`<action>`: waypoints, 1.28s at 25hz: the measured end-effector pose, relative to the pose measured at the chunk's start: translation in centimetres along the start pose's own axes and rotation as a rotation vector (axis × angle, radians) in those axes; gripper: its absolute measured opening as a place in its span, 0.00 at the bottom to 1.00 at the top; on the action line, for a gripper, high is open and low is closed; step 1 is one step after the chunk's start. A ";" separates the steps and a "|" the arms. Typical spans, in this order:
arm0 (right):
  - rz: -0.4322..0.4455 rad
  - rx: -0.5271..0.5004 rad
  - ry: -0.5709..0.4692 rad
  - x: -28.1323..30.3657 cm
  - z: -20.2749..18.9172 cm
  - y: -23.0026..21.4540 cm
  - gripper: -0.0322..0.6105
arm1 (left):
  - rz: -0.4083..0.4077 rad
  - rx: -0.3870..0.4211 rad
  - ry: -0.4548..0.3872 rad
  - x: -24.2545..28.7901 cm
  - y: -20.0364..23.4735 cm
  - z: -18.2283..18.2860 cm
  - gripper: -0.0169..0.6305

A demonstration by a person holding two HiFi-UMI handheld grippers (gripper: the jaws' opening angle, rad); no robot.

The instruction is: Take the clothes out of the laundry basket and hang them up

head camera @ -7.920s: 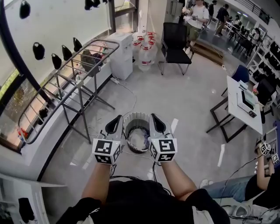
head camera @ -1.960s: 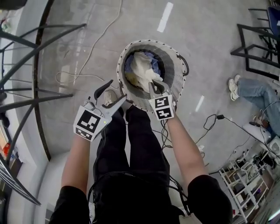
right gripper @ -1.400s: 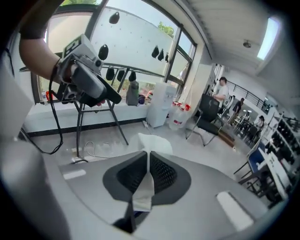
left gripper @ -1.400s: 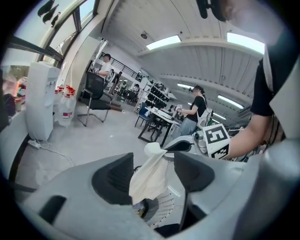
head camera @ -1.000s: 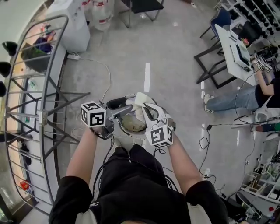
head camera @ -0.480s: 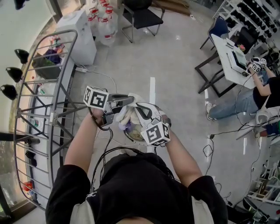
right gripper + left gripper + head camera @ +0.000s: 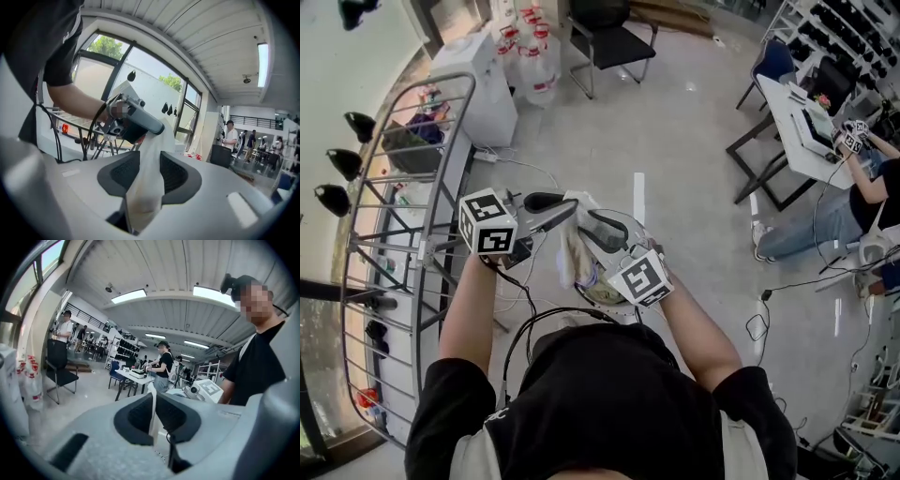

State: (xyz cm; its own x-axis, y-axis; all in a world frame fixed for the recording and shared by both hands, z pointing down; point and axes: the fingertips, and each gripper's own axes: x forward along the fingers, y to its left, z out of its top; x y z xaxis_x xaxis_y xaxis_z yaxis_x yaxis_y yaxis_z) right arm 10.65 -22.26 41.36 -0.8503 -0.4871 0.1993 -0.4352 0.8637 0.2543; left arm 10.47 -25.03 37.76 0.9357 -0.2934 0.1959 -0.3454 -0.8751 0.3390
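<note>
Right now, a white cloth [image 7: 575, 248] [image 7: 152, 416] [image 7: 147, 187] hangs in the air between the two tools, just above the laundry basket [image 7: 633, 228] that stands on the floor by the person's legs. The left hand-held gripper [image 7: 565, 206] [image 7: 153, 399] has its jaws pressed tight together on the top edge of the white cloth. In the left gripper view only a thin strip of it shows between the dark pads. The right hand-held gripper [image 7: 598, 230] [image 7: 150, 164] is close by, at 4 o'clock from the left one. Its jaws have just been opening and now stand apart. The white cloth runs down loosely between them, and the pads do not squeeze it. In the right gripper view the left hand-held gripper sits at 12 o'clock, and the white cloth falls from it in a long fold. In the head view a metal drying rack [image 7: 398, 246] with many thin bars stands at 9 o'clock from the hands. A white box [image 7: 478, 89] is at 11 o'clock, at the far end of the rack, and some water bottles [image 7: 536, 67] stand just beside it. A black chair [image 7: 614, 39] is at 12 o'clock, well apart from the basket. A white surface [image 7: 792, 131] with things on it is at 2 o'clock, and a seated person [image 7: 862, 202] is next to it.
</note>
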 end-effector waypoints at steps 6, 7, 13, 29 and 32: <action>0.010 0.204 -0.092 -1.5 1.1 -2.1 0.32 | -0.056 0.045 -0.087 -3.8 -2.0 2.9 0.05; 0.007 0.244 -0.098 -1.6 0.7 -2.7 0.32 | -0.068 0.044 -0.109 -4.6 -2.2 3.5 0.05; 0.173 0.579 -0.041 0.1 -3.6 -3.8 0.34 | -0.174 0.069 -0.091 -8.0 -5.7 4.6 0.05; 1.273 0.956 0.132 4.8 0.1 15.1 0.12 | -0.098 0.075 0.064 -14.7 -11.9 -0.1 0.05; 1.069 0.882 0.050 7.0 0.1 13.7 0.11 | -0.009 0.049 0.043 -18.0 -11.9 -1.5 0.05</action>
State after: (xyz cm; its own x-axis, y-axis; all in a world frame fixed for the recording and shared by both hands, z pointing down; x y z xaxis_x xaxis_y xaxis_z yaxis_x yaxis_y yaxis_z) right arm -1.29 -13.78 46.11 -0.8825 0.4682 -0.0454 0.3566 0.6029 -0.7137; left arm -2.35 -8.80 31.58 0.9344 -0.2698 0.2325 -0.3322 -0.8956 0.2958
